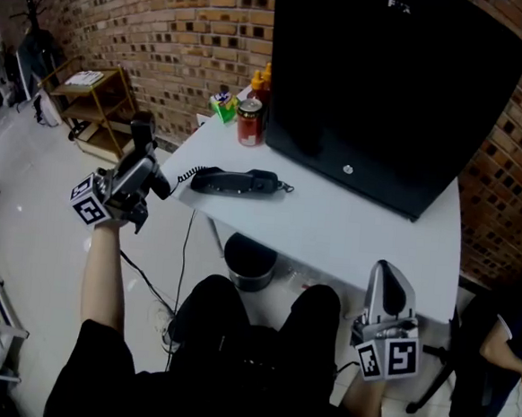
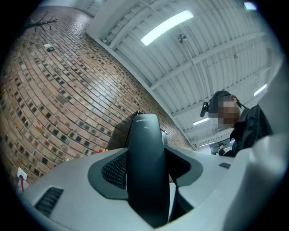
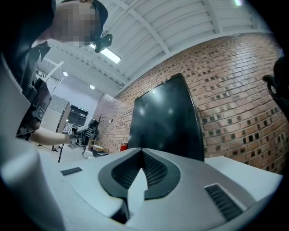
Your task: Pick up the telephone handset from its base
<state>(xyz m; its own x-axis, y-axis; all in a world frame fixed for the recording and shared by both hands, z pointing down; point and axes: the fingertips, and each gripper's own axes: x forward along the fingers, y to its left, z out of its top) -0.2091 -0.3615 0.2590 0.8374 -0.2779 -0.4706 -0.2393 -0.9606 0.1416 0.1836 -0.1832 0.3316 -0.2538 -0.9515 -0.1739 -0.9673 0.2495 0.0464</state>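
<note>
While my left claw [image 1: 143, 162] clamps the handset [image 2: 144, 171], right claw [image 1: 389, 278] sits shut, empty.
Cord [image 1: 180, 172] may drag base [image 1: 236, 182], right of left claw, off desk [image 1: 349, 237].

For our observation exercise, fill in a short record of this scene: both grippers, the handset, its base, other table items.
Left gripper: shut on telephone handset, held beyond the table's left edge
Right gripper: shut, empty
Telephone base: lying on the table, coiled cord at its left end
Also on table: black monitor, red can
</note>
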